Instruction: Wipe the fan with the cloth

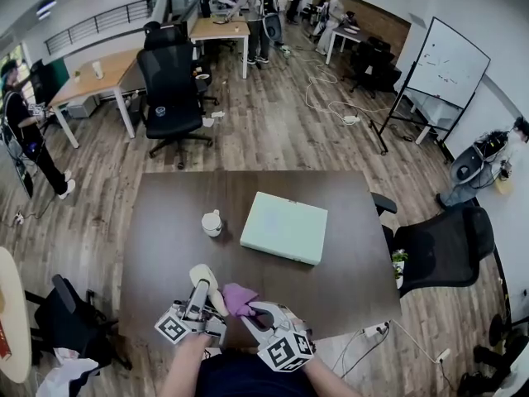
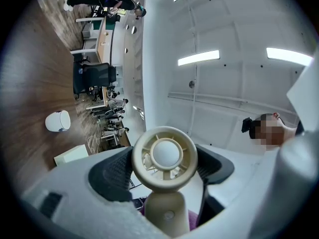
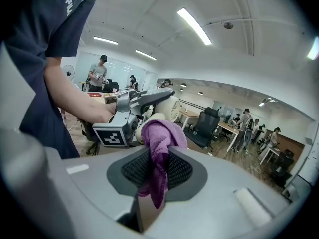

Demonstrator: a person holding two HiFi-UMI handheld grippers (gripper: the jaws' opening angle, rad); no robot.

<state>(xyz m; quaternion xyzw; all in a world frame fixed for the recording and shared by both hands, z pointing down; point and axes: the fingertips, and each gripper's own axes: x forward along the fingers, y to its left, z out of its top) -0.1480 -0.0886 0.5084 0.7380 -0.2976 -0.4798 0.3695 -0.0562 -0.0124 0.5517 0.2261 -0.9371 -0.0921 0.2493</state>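
Closest thing is the right claw (image 3: 157, 171), clenched on a purple cloth (image 3: 159, 133). A bunched wad pokes out past its tips and a tail hangs back between the 2 pads. Makes sense to me: the wad is the wiping end, so it needs to stick out front.

The left claw (image 2: 164, 176) is clamped on the stem of a small cream fan (image 2: 164, 156). The round grille stands just above its pads, tipped up and away from the surface (image 1: 165, 222). I'd guess holding it by the stem keeps the whole head free to rub.

From the right claw, the fan sits straight ahead of its tips, just behind the cloth wad. They look like they're touching near the base of the head, but I can't swear to it. Seen from above, the 2 claws are nose to nose at the near edge of the surface.

A white cup (image 1: 212, 222) and a pale green box (image 1: 285, 227) sit well beyond both claws.
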